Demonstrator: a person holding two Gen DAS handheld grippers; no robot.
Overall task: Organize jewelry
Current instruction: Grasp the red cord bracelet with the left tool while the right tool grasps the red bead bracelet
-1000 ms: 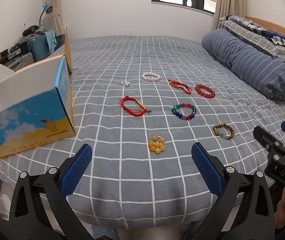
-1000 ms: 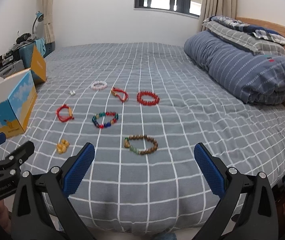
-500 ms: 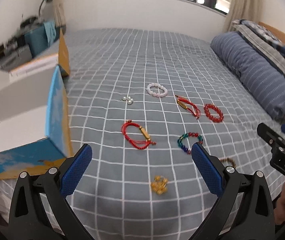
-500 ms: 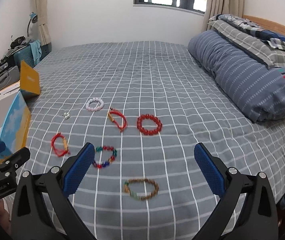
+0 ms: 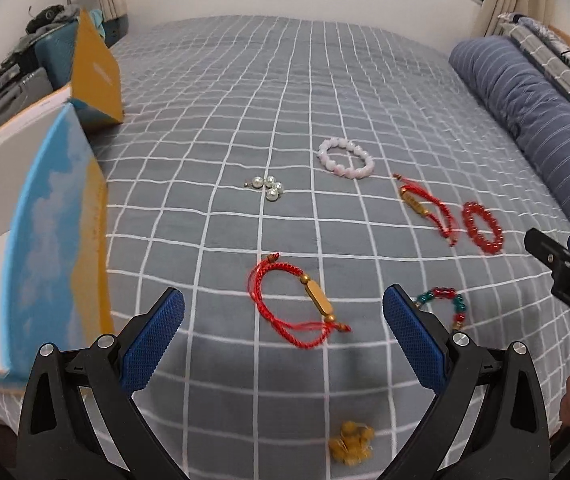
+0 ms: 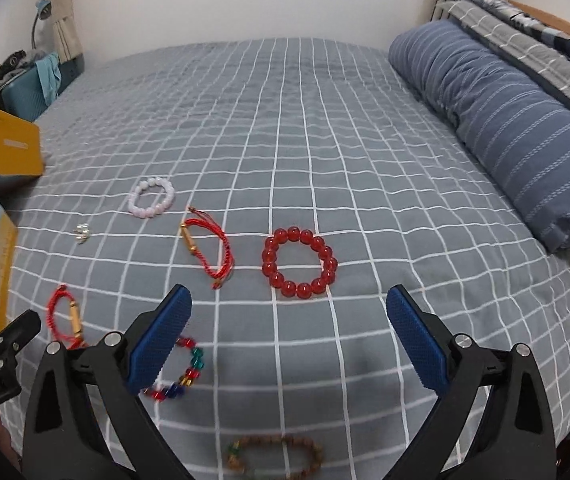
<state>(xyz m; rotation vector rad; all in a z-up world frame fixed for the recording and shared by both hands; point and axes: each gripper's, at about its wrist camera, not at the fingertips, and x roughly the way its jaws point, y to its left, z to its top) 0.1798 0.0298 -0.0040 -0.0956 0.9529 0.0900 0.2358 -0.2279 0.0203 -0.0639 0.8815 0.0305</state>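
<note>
We hold both grippers above the bed (image 5: 285,80), jaws wide and holding nothing. The left gripper (image 5: 283,338) hangs over a red cord bracelet (image 5: 293,306) at centre frame, with yellow beads (image 5: 351,442) below it at the bottom edge and a multicolour bracelet (image 5: 447,306) partly hidden behind its right finger. Higher up lie pearls (image 5: 269,187), a pink bracelet (image 5: 346,158), a second cord bracelet (image 5: 429,208) and, just right of it, a red bead bracelet (image 5: 482,228). A box (image 5: 57,240) stands open at the left edge. The right gripper (image 6: 288,338) hovers just below the red bead bracelet in its view; a brown bracelet (image 6: 275,456) lies blurred at the bottom.
</note>
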